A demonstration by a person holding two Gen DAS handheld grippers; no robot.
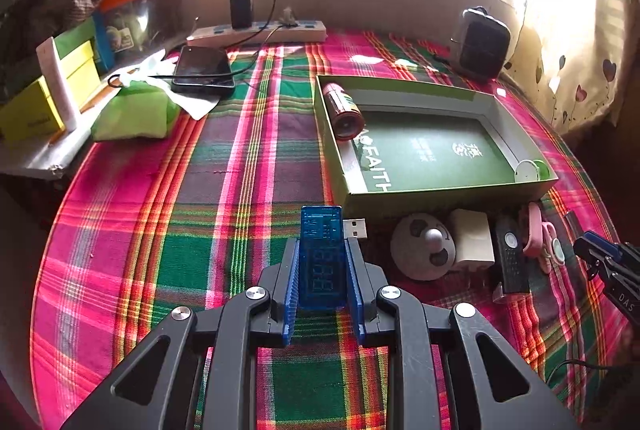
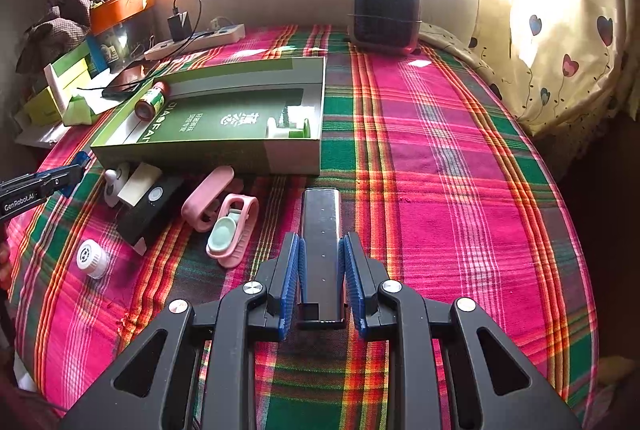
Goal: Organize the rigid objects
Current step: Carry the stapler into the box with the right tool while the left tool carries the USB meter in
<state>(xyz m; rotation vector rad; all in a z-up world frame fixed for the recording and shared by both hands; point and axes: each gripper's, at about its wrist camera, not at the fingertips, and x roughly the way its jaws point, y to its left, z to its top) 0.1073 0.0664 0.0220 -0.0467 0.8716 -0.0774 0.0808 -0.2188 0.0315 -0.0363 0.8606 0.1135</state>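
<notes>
The left gripper holds a blue see-through USB meter between its two blue pads, which press on both sides of it, so the grip is closed on the meter; the metal plug sticks out to the right just past the tips. Directly ahead of this gripper and a little to the right lies an open green box on the plaid cloth, with a red flashlight in its far left corner and a small white and green spool in its near right corner. Between the gripper and the box wall, to the right, a white round object, a white charger block, a black remote and a pink clip lie close together. The right gripper has a long dark metal bar between its pads; the pads stand very near its sides, but I cannot tell if they really squeeze it. The bar lies on the cloth and points toward the box. To the left of this gripper sits a white cap.
</notes>
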